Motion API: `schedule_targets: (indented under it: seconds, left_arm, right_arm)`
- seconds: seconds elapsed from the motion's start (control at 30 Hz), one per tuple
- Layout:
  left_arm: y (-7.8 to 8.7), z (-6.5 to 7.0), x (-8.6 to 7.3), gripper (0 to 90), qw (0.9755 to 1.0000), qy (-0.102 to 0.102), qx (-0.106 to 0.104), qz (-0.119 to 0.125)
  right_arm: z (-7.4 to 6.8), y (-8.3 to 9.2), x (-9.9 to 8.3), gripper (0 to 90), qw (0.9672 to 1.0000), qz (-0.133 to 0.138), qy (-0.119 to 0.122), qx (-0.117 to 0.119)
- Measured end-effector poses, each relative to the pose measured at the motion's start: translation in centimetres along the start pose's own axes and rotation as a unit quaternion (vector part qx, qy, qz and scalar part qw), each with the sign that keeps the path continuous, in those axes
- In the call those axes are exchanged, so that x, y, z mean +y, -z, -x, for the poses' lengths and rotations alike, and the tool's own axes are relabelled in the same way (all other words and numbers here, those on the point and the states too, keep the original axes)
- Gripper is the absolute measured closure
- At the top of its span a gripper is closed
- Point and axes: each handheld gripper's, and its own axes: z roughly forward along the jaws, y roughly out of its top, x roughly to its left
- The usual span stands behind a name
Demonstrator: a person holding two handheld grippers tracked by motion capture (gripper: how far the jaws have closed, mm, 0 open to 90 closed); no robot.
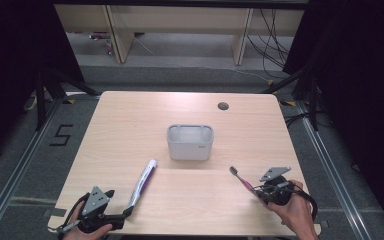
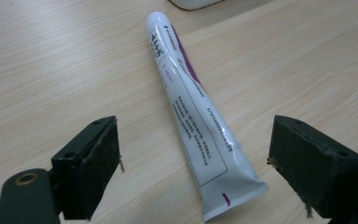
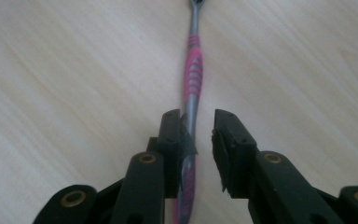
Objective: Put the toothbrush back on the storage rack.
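We see a light wooden bench (image 1: 130,125) with a grey tub (image 1: 190,142) standing near its middle, a little toward the far edge. A round cable hole (image 1: 223,106) sits close to the far edge, right of centre.

Near the front left corner, our left gripper (image 1: 128,212) rests low over the bench, held by the left hand (image 1: 87,231). Its jaws are spread wide. In the left gripper view, the white and purple toothpaste tube (image 2: 193,112) lies flat on the wood between them, its crimped flat end nearest the camera and its cap end pointing away toward the tub. Neither jaw touches the tube; there is bare wood on both sides. In the high view the tube (image 1: 144,182) runs at a slant from the front left area up toward the tub, stopping short of it.

Near the front right corner, the right hand (image 1: 298,210) holds our right gripper (image 1: 255,190). Its jaws are parted by a narrow gap around the handle of a pink and grey toothbrush (image 3: 193,79). The handle lies against the pad of the left-hand jaw in the right gripper view; the other jaw stands just clear of it. The toothbrush (image 1: 242,178) lies on the bench with its bristle head pointing toward the tub, well apart from it.
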Motion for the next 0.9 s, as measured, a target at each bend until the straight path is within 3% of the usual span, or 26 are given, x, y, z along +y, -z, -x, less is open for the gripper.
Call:
schedule_targets:
  seconds: [0.27, 0.5, 0.63, 0.67, 0.83, 0.9]
  left_arm:
    - [-0.1, 0.0, 0.0, 15.9, 1.0, 0.004, -0.003, 0.003]
    - [-0.1, -0.1, 0.0, 15.9, 1.0, 0.0, -0.001, 0.0]
    - [-0.1, -0.1, 0.0, 15.9, 1.0, 0.002, 0.0, 0.003]
    - [-0.1, -0.1, 0.0, 15.9, 1.0, 0.002, -0.001, 0.004]
    - [-0.1, -0.1, 0.0, 15.9, 1.0, 0.003, 0.0, 0.003]
    - [-0.1, -0.1, 0.0, 15.9, 1.0, 0.002, 0.001, 0.002]
  right_arm:
    - [0.3, -1.0, 1.8, 70.1, 0.9995, -0.032, -0.006, 0.002]
    - [0.4, -2.0, 2.9, 69.1, 0.9982, -0.058, 0.007, 0.014]
    - [0.4, -2.7, 3.4, 68.7, 0.9968, -0.077, -0.004, 0.022]
    - [0.5, -2.9, 3.6, 68.7, 0.9964, -0.082, 0.008, 0.022]
    - [0.3, -3.5, 4.0, 67.6, 0.9943, -0.103, 0.003, 0.024]
    - [0.5, -3.7, 4.0, 67.7, 0.9943, -0.103, 0.016, 0.024]
